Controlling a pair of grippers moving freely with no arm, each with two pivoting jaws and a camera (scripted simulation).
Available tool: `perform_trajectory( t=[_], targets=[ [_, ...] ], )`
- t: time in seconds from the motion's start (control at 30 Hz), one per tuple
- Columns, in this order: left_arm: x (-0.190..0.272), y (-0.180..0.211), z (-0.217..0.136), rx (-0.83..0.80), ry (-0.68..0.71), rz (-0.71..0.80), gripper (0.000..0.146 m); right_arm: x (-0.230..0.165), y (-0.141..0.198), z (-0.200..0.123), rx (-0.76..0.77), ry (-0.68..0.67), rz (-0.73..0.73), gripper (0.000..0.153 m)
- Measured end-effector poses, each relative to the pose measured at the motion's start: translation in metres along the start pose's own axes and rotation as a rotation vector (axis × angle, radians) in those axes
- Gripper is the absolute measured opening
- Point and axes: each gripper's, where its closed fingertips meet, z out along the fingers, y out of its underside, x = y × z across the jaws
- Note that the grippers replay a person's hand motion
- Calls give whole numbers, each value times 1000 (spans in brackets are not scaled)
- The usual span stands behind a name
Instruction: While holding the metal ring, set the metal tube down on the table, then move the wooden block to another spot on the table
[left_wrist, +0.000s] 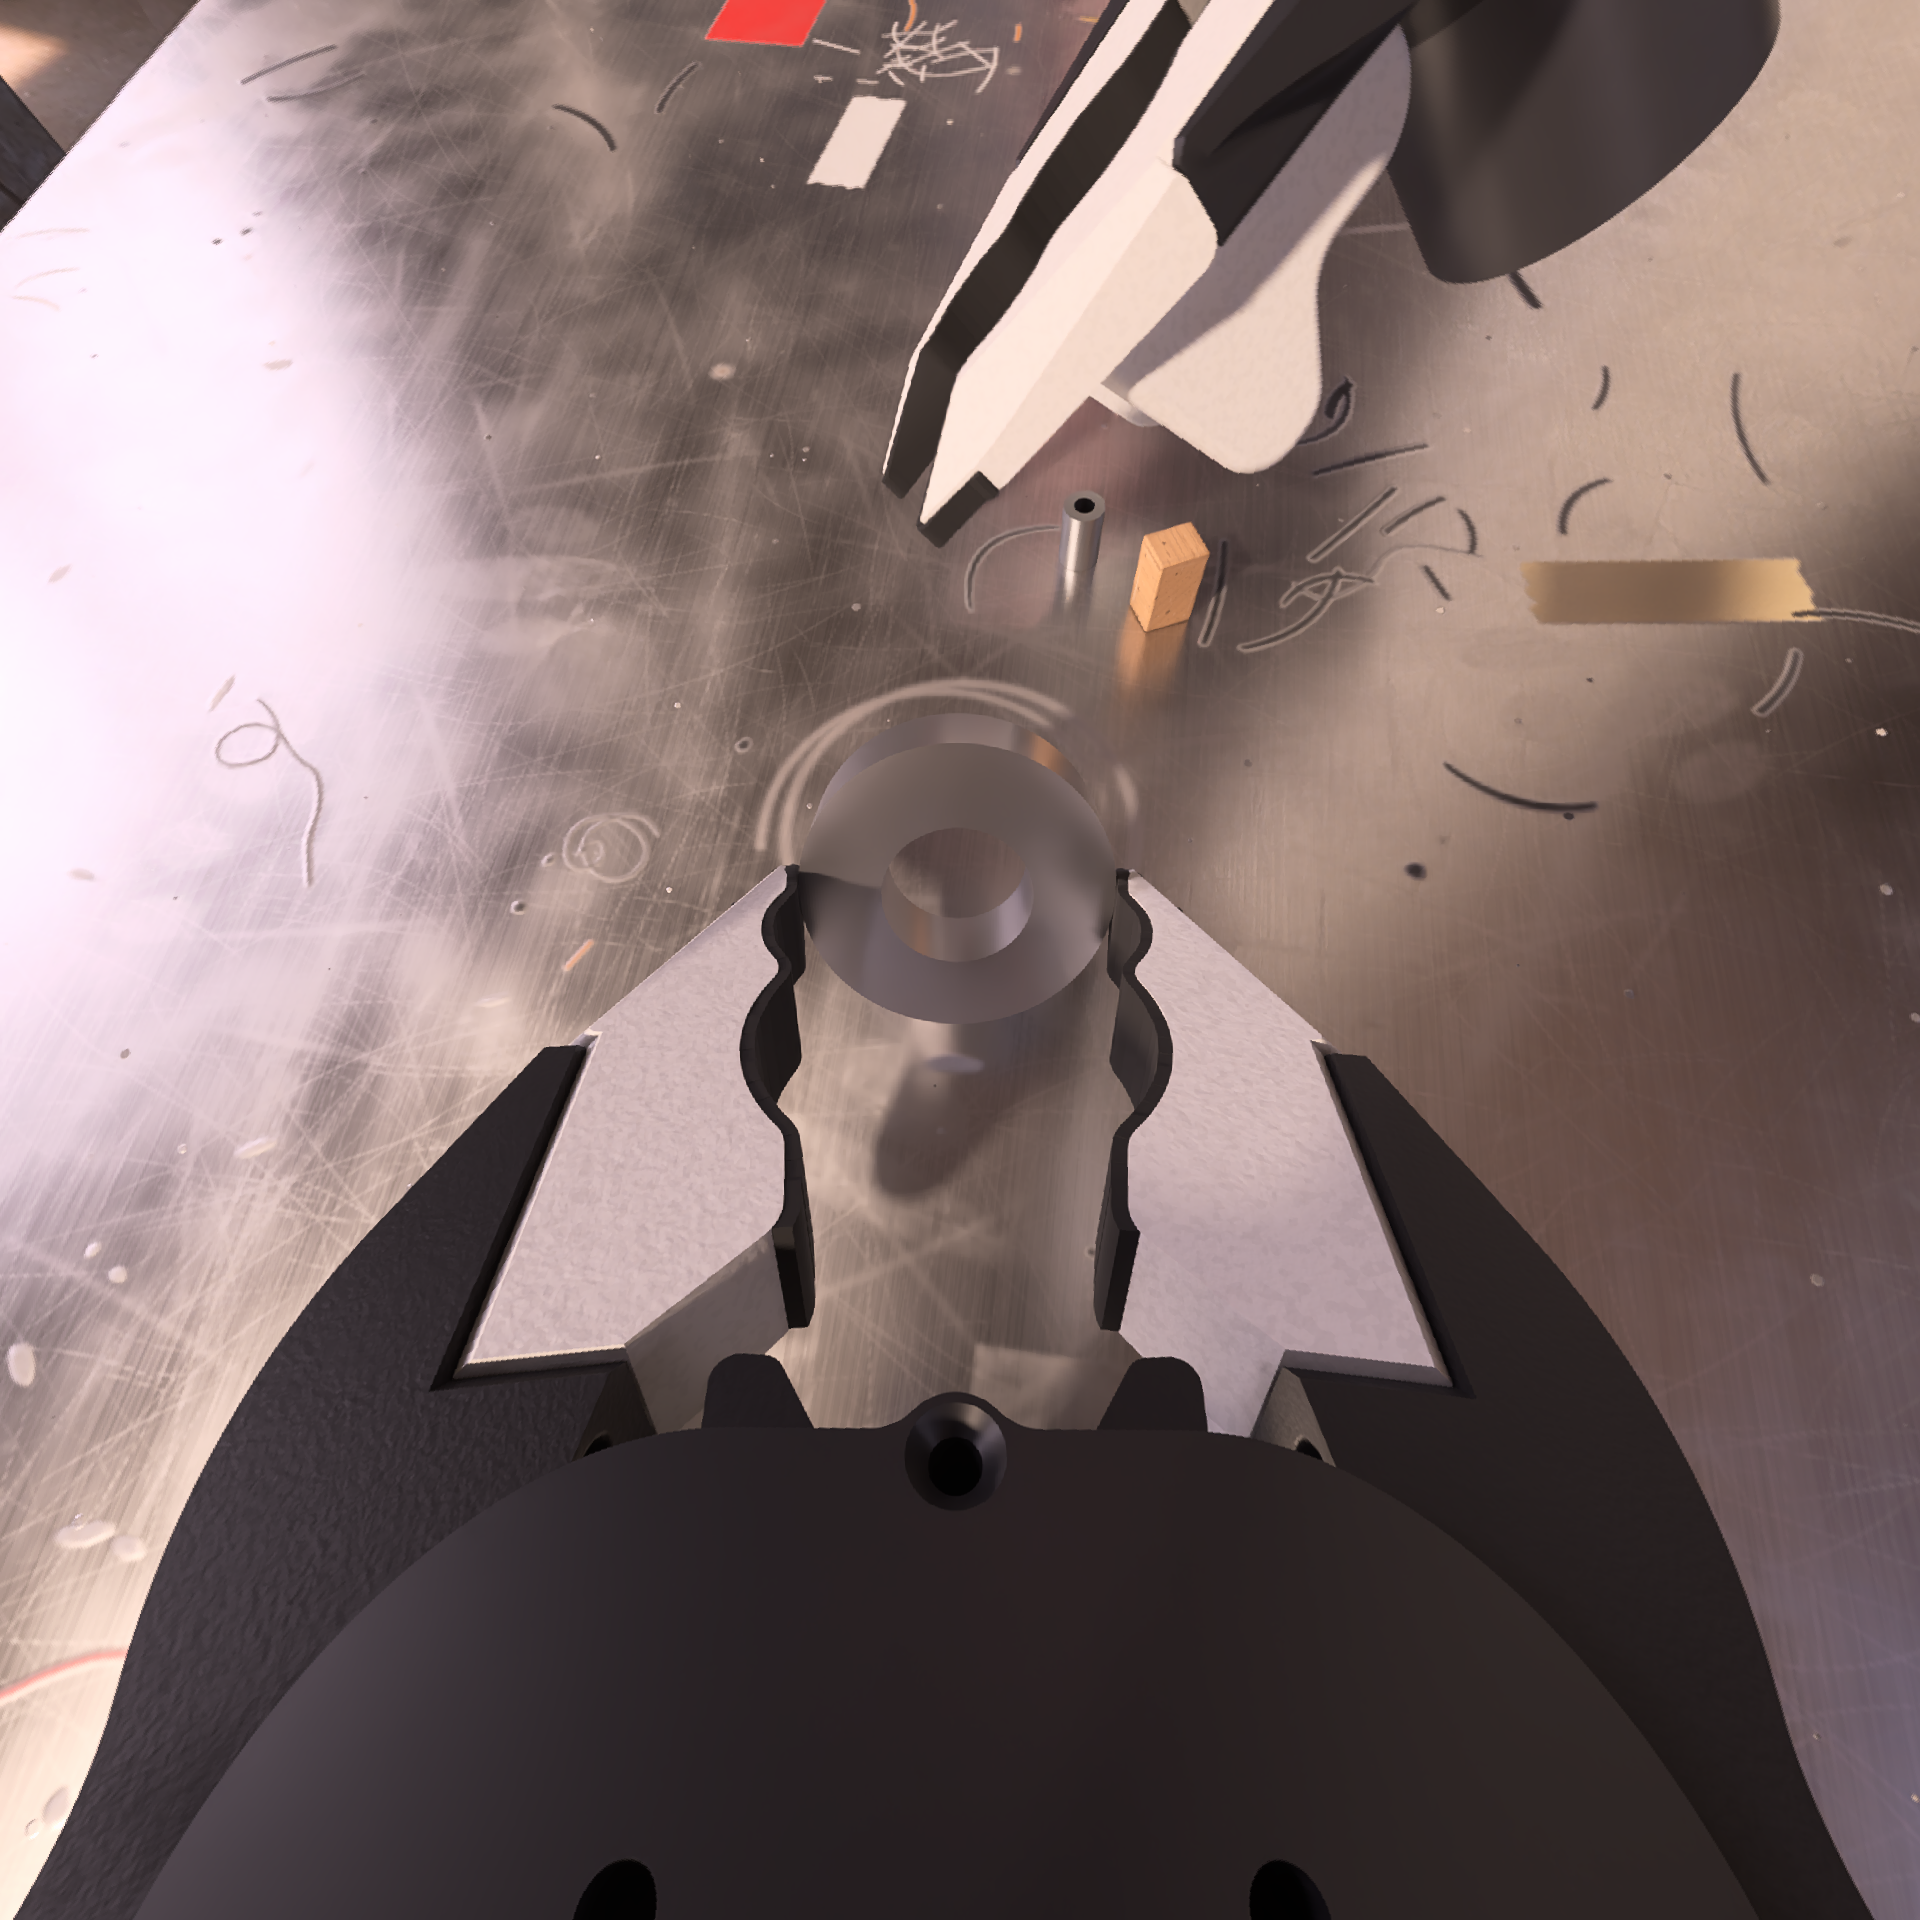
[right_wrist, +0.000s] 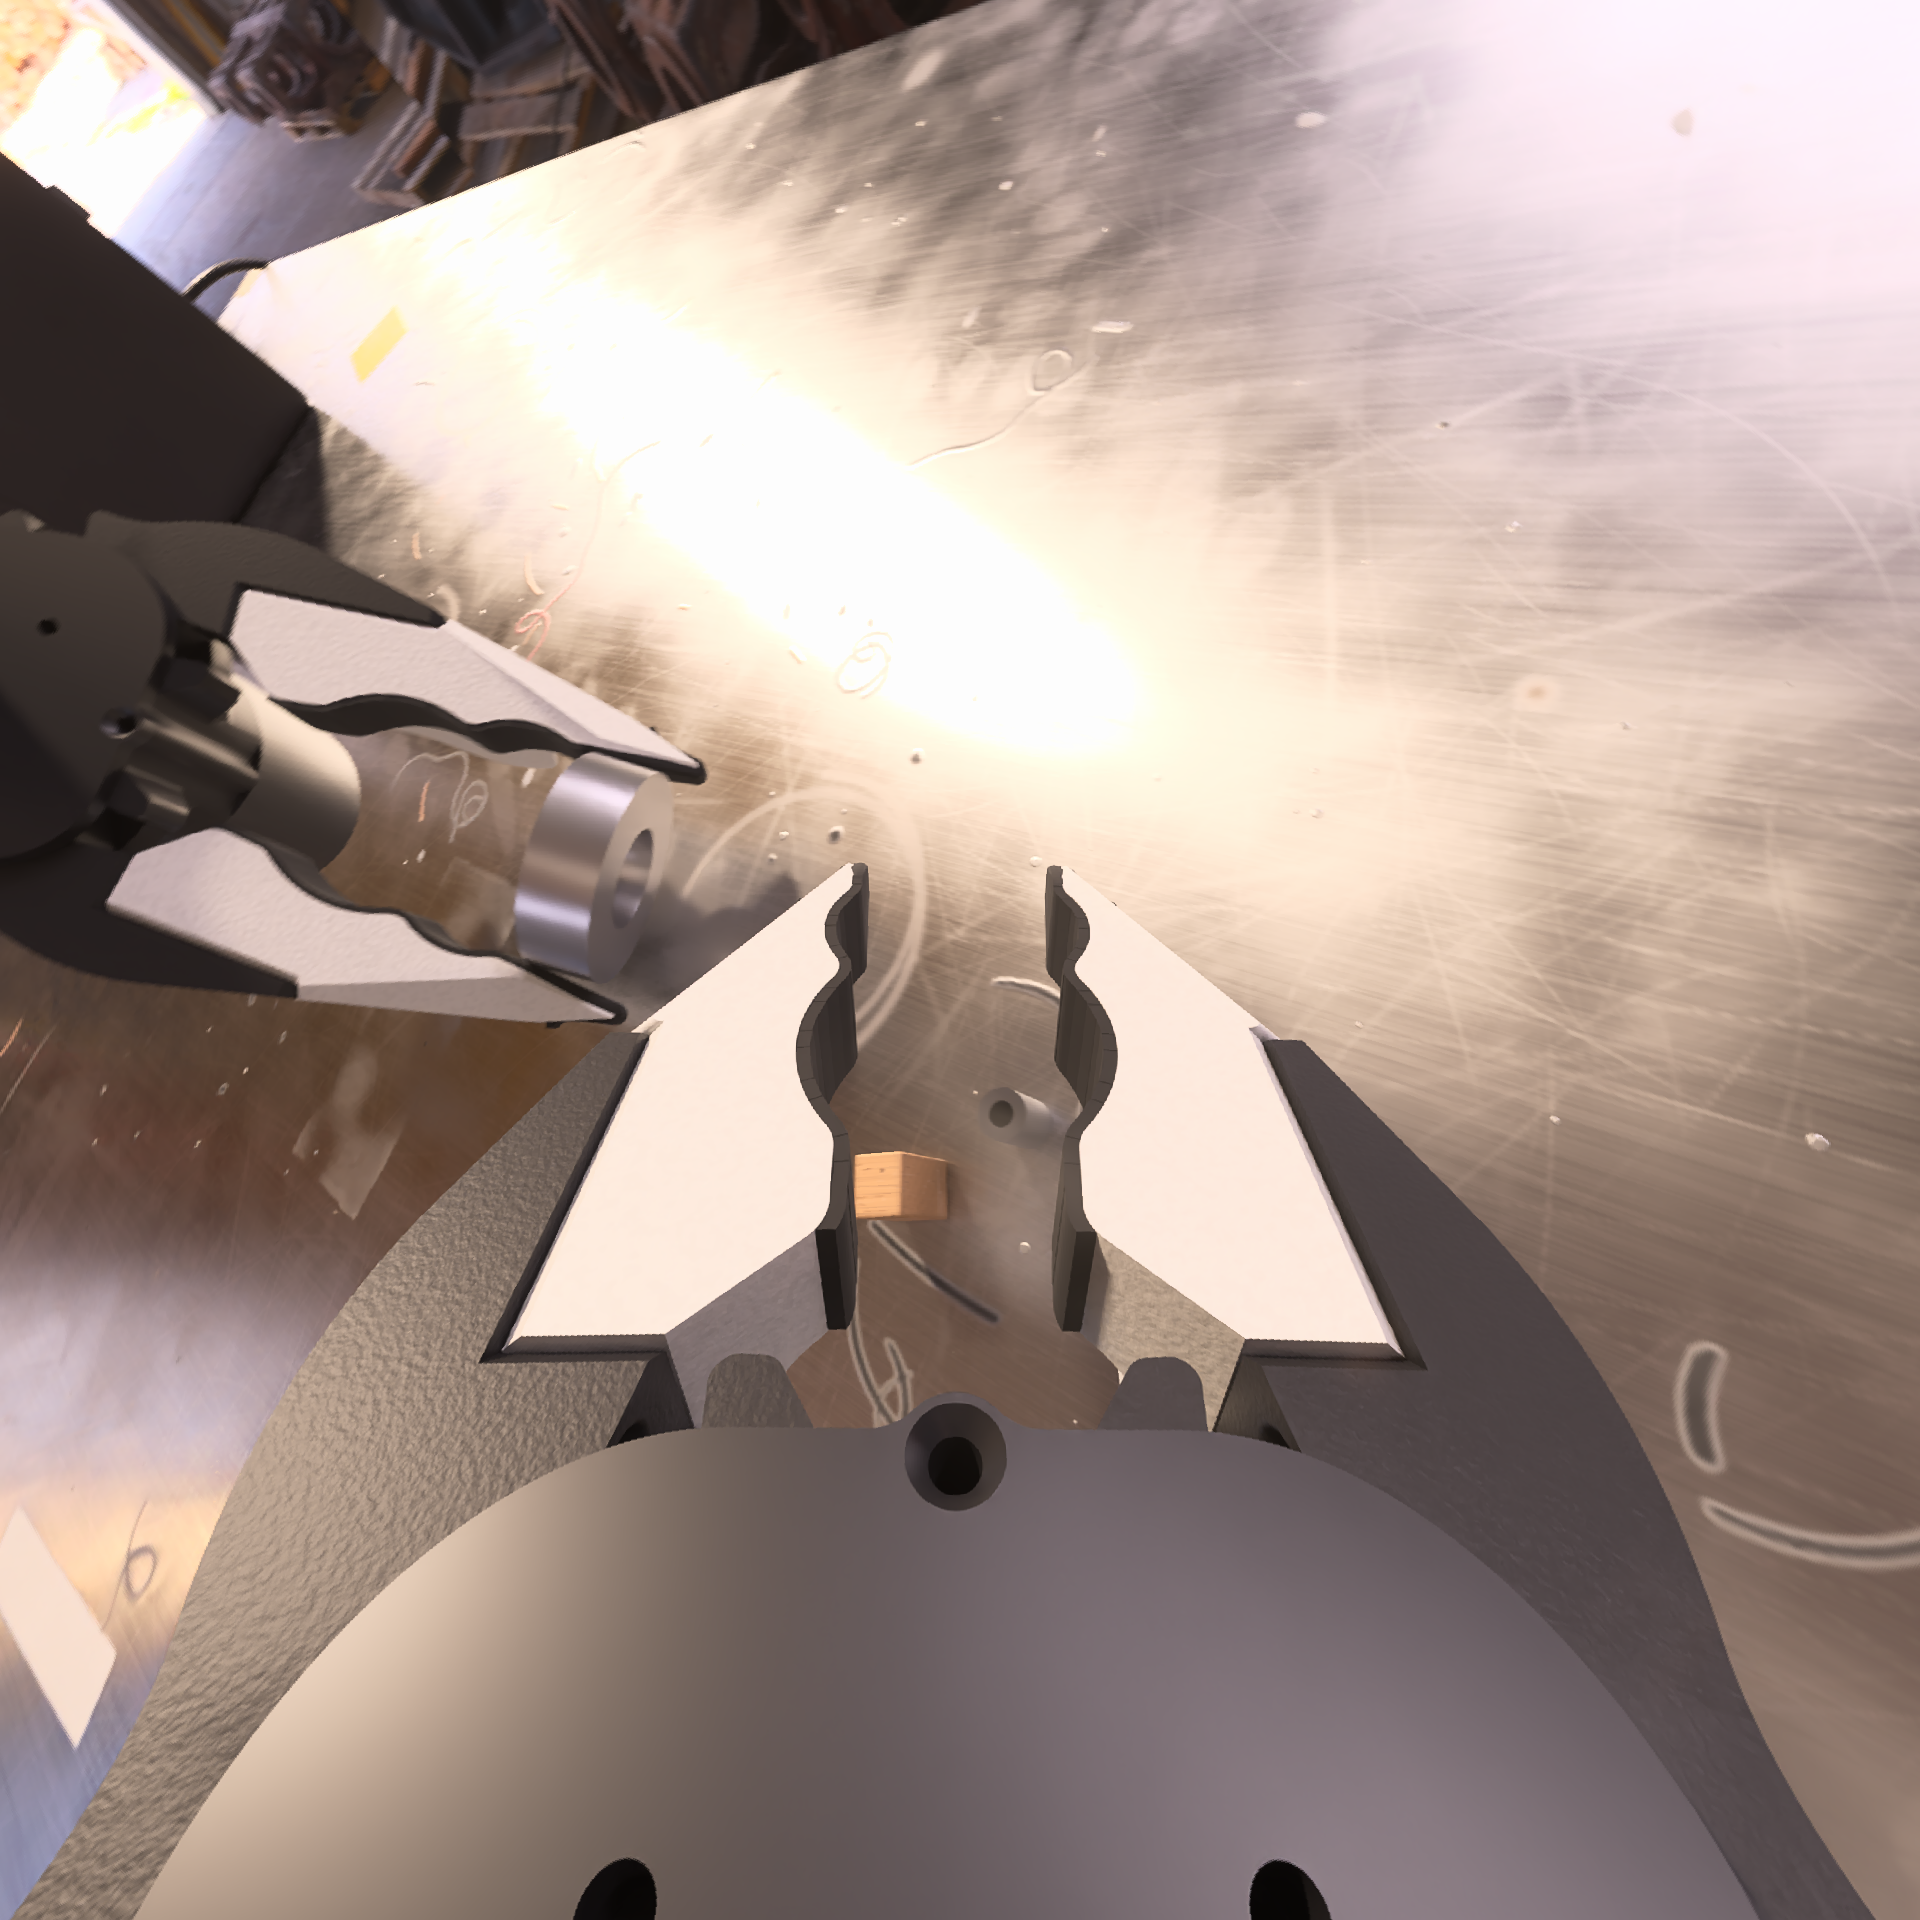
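My left gripper (left_wrist: 958, 883) is shut on the metal ring (left_wrist: 1039, 966), a thick grey washer held by its rim above the scratched metal table (left_wrist: 468, 675). The small metal tube (left_wrist: 1078, 540) stands on end on the table, free of any gripper. The wooden block (left_wrist: 1169, 577) stands just right of it, apart from it. My right gripper (left_wrist: 930, 504) hovers above and left of the tube. In the right wrist view that gripper (right_wrist: 956, 878) is open and empty, with the block (right_wrist: 899, 1184) and tube (right_wrist: 1023, 1112) on the table far below between its fingers. The left gripper (right_wrist: 652, 891) with the ring (right_wrist: 582, 862) shows at left.
A tan tape strip (left_wrist: 1662, 592) lies right of the block. A white patch (left_wrist: 857, 156) and a red patch (left_wrist: 764, 21) lie farther off. A dark box (right_wrist: 104, 364) stands at the table's far left corner, and white tape (right_wrist: 52, 1631) lies near the left edge.
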Motion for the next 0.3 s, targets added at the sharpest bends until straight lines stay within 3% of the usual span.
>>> perform_trajectory(
  t=[0.3],
  targets=[
    [-1,-14,-20,147,-72,42,59,-41,-2,7,-24,-212,-247,33]
  ],
)
